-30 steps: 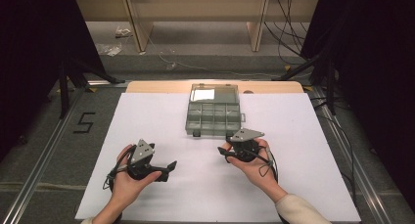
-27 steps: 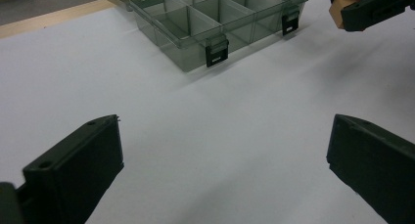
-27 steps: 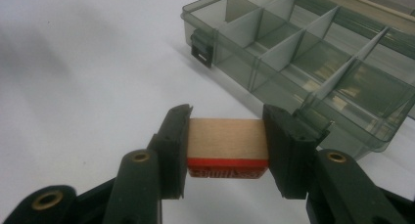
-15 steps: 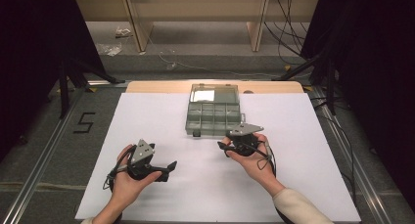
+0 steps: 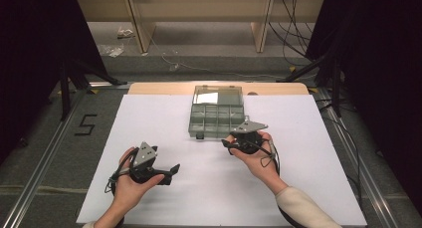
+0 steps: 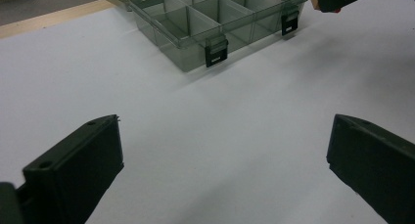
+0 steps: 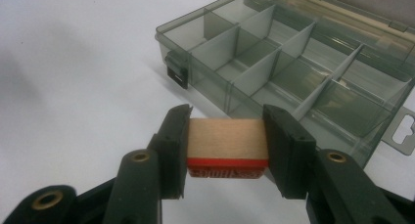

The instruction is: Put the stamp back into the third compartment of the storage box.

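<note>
In the right gripper view, the right gripper (image 7: 227, 153) is clamped on a small pale wooden block with a red rubber base (image 7: 227, 145), one black jaw pressed on each side. Raised lettering on the red base is too blurred to read. Just beyond the block, toward 1 o'clock, sits the smoky-grey clear plastic compartment box (image 7: 293, 72), its lid open and its dividers bare as far as can be seen; its far corner is cut off by the frame. In the high view, the left gripper (image 5: 171, 169) rests low on the white table sheet (image 5: 308, 188) at about 7 o'clock from the box, well apart from it. Its jaws stand wide apart over bare sheet.
</note>
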Demonstrator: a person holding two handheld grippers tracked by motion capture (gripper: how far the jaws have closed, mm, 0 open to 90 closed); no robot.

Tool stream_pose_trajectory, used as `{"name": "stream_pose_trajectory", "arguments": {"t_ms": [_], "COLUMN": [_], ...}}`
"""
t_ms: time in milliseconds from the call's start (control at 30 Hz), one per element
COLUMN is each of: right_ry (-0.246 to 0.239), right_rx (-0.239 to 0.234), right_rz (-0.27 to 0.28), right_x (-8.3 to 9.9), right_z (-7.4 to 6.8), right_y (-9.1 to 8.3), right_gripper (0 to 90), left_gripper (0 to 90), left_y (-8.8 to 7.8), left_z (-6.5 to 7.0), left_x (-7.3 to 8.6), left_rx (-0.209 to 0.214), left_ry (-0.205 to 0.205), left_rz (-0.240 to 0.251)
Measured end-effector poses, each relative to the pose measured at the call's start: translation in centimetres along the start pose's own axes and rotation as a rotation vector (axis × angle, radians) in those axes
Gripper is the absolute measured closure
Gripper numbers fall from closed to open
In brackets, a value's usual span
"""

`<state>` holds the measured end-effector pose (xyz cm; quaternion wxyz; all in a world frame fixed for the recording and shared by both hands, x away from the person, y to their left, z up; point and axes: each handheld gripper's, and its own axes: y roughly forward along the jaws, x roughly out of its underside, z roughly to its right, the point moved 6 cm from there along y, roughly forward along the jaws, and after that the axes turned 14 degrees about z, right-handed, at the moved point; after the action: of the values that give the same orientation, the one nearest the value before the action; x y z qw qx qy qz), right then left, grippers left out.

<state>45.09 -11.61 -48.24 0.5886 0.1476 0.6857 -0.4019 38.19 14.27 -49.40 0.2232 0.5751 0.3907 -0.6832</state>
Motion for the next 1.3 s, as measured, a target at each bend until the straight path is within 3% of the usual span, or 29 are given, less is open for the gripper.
{"name": "stream_pose_trajectory", "arguments": {"t_ms": [1300], "right_ry": [0.014], "right_rx": [0.046], "right_rz": [-0.018], "right_x": [-1.7], "right_z": [2.3], "right_y": [2.4], "right_gripper": [56.0], "left_gripper": [0.0], "left_y": [0.0], "left_z": [0.1], "left_x": [0.0], "left_rx": [0.006], "left_ry": [-0.008], "left_rz": [0.003]}}
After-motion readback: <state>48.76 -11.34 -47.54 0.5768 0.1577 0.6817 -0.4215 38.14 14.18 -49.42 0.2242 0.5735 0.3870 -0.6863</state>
